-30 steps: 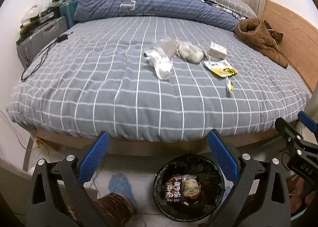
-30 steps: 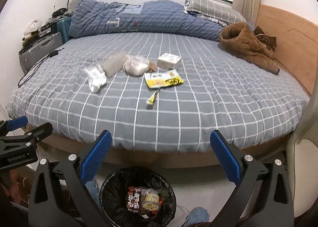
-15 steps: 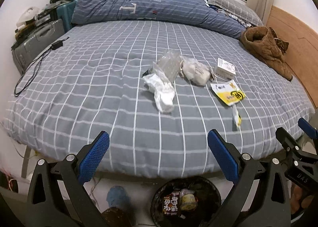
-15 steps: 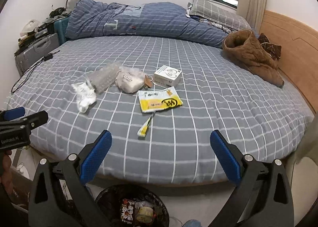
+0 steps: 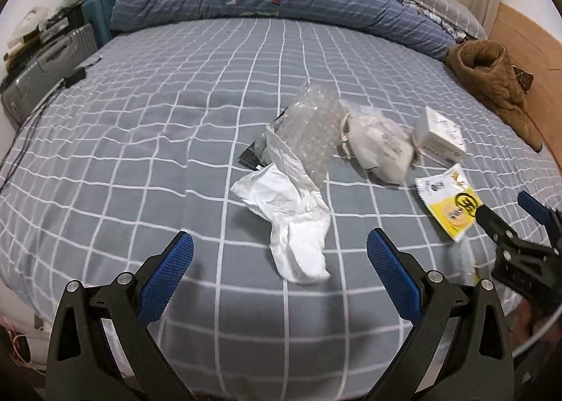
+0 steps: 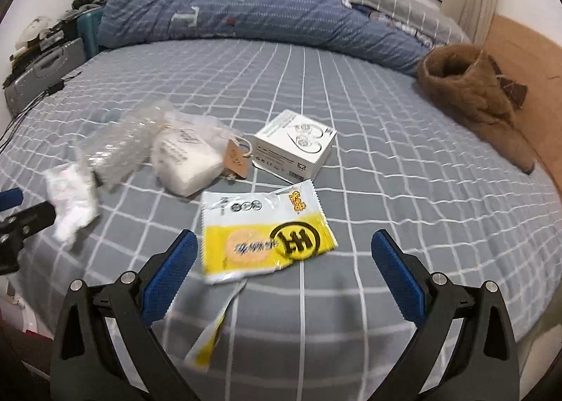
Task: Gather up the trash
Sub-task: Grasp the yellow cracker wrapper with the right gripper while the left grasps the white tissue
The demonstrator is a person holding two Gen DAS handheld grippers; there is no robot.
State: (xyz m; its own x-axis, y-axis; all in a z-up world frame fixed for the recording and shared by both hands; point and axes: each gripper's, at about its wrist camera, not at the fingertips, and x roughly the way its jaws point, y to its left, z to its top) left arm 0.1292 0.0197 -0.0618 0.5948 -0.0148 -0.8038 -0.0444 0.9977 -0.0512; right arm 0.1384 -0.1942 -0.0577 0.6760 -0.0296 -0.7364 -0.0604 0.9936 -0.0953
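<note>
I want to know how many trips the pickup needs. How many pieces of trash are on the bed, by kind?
Plastic bags and wrap: 3 (white crumpled bag, bubble wrap, tagged clear bag)
Snack wrappers: 2 (yellow wrapper, torn strip)
Cardboard boxes: 1 (white earphone box)
Total: 6

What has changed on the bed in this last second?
Both grippers moved forward and up over the bed, so the bin on the floor dropped out of view. The left gripper now faces the crumpled white tissue, the right gripper the yellow wrapper. Nothing was grabbed: both jaws stayed open and the trash lies where it was.
</note>
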